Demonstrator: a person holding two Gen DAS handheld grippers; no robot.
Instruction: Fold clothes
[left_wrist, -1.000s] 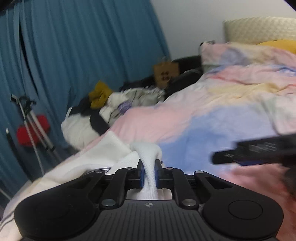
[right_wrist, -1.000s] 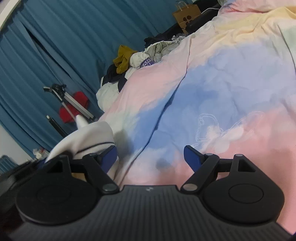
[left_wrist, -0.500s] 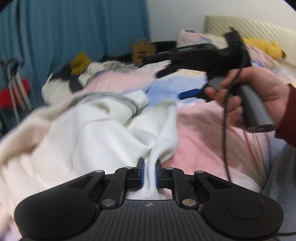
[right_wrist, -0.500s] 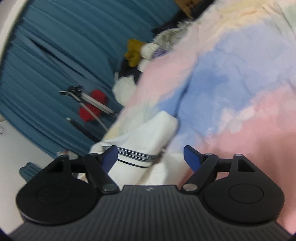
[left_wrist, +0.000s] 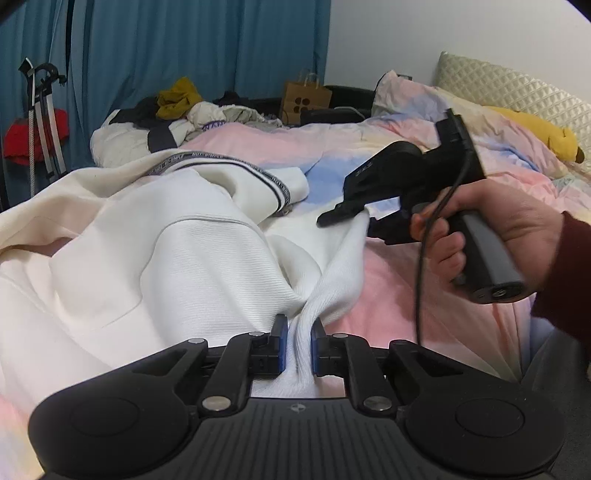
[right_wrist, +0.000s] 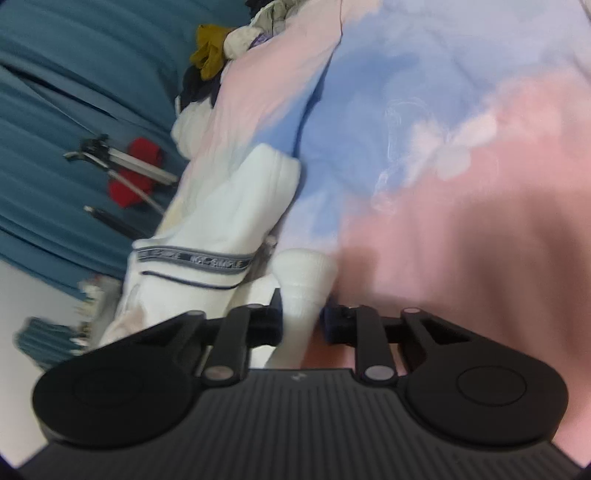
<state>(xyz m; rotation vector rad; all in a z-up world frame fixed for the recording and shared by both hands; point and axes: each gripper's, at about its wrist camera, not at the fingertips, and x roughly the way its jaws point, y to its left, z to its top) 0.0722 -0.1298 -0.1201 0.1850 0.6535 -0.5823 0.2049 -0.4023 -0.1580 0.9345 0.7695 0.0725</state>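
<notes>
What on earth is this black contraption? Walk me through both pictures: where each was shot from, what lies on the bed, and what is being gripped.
There is no robot here. A person holds a handheld two-finger gripper in each hand, and each carries a wide-angle camera looking along its fingers; the black shape at the bottom of each picture is that gripper's own body.

In the left wrist view, the left gripper pinches a fold of the white garment, which lies spread on a pastel bedcover. The person's hand holds the other tool.

In the right wrist view, the right gripper is closing, with a ribbed white edge of the same garment between its fingers.

Further back lies a pile of clothes.
</notes>
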